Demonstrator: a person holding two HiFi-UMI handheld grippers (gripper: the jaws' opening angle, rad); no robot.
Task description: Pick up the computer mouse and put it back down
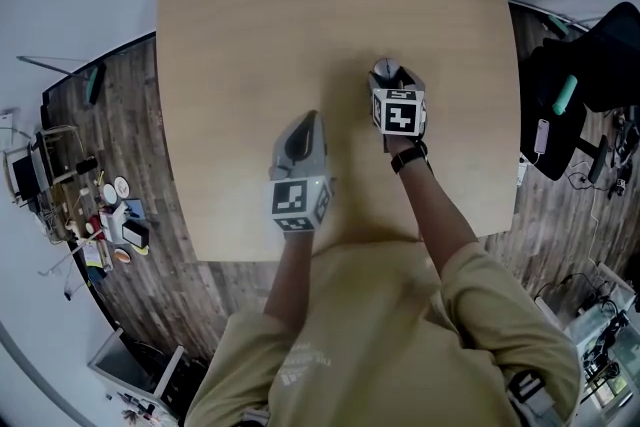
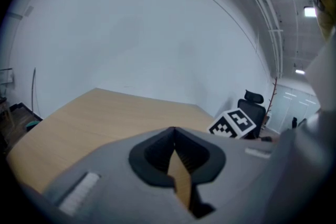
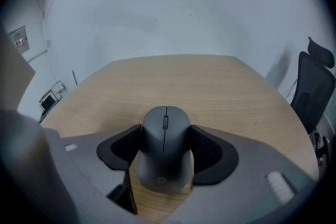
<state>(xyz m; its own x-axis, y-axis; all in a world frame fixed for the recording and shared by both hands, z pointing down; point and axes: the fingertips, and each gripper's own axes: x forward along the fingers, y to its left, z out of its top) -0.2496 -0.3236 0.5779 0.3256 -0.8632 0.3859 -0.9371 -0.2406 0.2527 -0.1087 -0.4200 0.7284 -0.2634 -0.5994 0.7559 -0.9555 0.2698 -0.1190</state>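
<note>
A dark grey computer mouse [image 3: 164,144] sits between the black pads of my right gripper [image 3: 165,150], which press on both of its sides. In the head view the mouse [image 1: 385,68] shows just past the right gripper [image 1: 388,77], low over the middle of the wooden table [image 1: 300,5]. I cannot tell whether it touches the wood. My left gripper [image 1: 308,121] hovers to the left and nearer the person. Its jaws [image 2: 175,134] are shut with nothing between them.
The right gripper's marker cube [image 2: 233,123] shows at the right of the left gripper view. A black office chair [image 1: 590,65] stands right of the table. Boxes and small items [image 1: 100,215] clutter the floor at the left.
</note>
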